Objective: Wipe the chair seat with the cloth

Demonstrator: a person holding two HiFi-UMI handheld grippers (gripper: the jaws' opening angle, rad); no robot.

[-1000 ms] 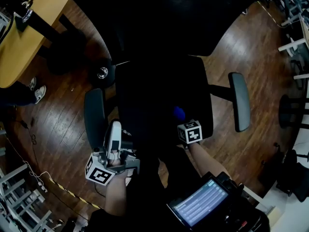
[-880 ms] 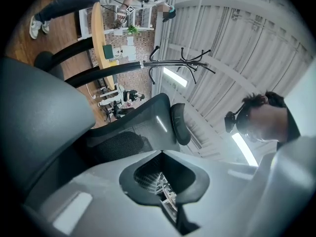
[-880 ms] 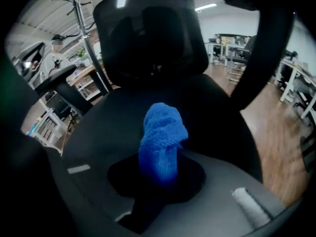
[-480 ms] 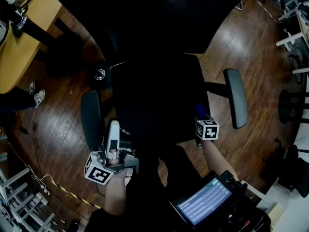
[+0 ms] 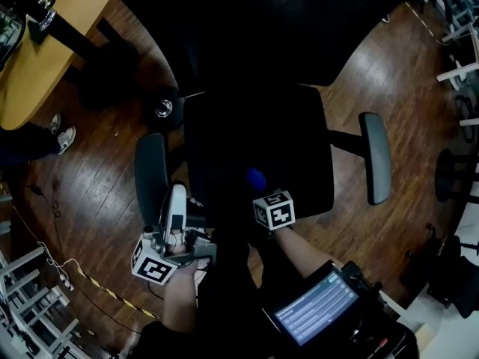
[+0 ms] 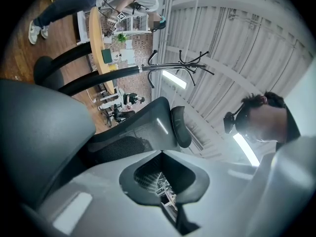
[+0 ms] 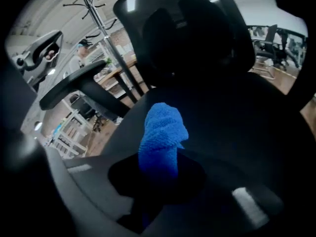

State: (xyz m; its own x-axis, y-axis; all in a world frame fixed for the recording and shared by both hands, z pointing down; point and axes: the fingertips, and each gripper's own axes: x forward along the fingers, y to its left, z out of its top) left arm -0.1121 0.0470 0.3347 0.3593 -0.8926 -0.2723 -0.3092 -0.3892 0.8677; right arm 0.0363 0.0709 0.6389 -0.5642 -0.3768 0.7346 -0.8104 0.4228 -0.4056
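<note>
Head view: black-and-white square patterns are carried on each gripper's cube. Lines of text are shown on a lit screen (image 5: 313,316) at the bottom edge, too small to be read.

The right gripper (image 5: 260,191) is held over the front part of the black chair seat (image 5: 254,126), left of its middle. A bare forearm is stretched up to it from the lower right. Its jaws are clamped on the blue cloth (image 5: 256,178), whose bunched end sticks out ahead of them. Contact with the seat cannot be confirmed.

The left gripper (image 5: 177,200) is held off the seat, just beside the left armrest (image 5: 150,178), pointing forward. In the left gripper view its jaws are seen pressed together, nothing between them, and tilted up toward the backrest (image 6: 143,132).
</note>
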